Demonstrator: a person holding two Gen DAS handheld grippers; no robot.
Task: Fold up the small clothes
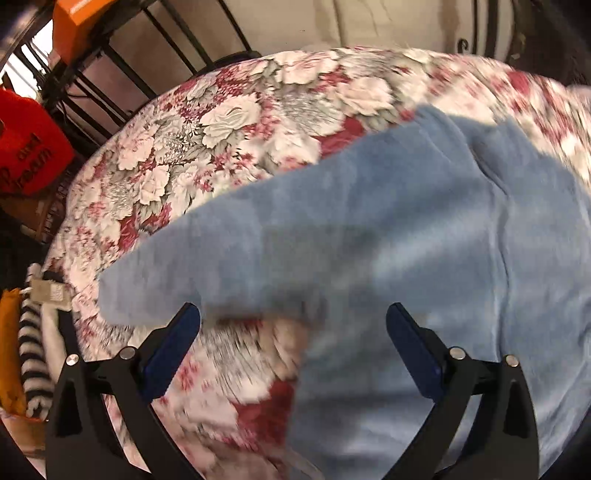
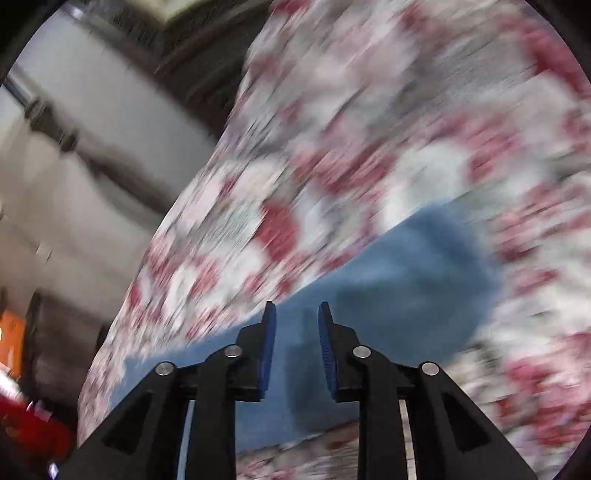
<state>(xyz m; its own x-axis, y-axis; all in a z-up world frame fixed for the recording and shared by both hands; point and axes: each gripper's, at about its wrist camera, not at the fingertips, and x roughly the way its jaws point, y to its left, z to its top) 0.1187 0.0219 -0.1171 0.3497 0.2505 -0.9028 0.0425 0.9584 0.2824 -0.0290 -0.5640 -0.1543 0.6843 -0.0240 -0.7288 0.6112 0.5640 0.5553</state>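
Observation:
A light blue fleece garment (image 1: 388,229) lies on a floral bedspread (image 1: 207,122), one long part reaching left toward the bed's edge. My left gripper (image 1: 293,314) is wide open and empty, just above the garment's near edge. In the right wrist view the same blue garment (image 2: 399,266) lies across the blurred floral bedspread (image 2: 369,129). My right gripper (image 2: 297,314) hovers over the garment with its jaws part open, a narrow gap between the pads and nothing in it.
A black metal bed frame (image 1: 122,74) runs behind the bed at upper left, with an orange box (image 1: 74,22) and a red item (image 1: 29,144) beside it. A black-and-white striped cloth (image 1: 33,354) hangs at the left edge. A pale wall (image 2: 74,147) is left of the bed.

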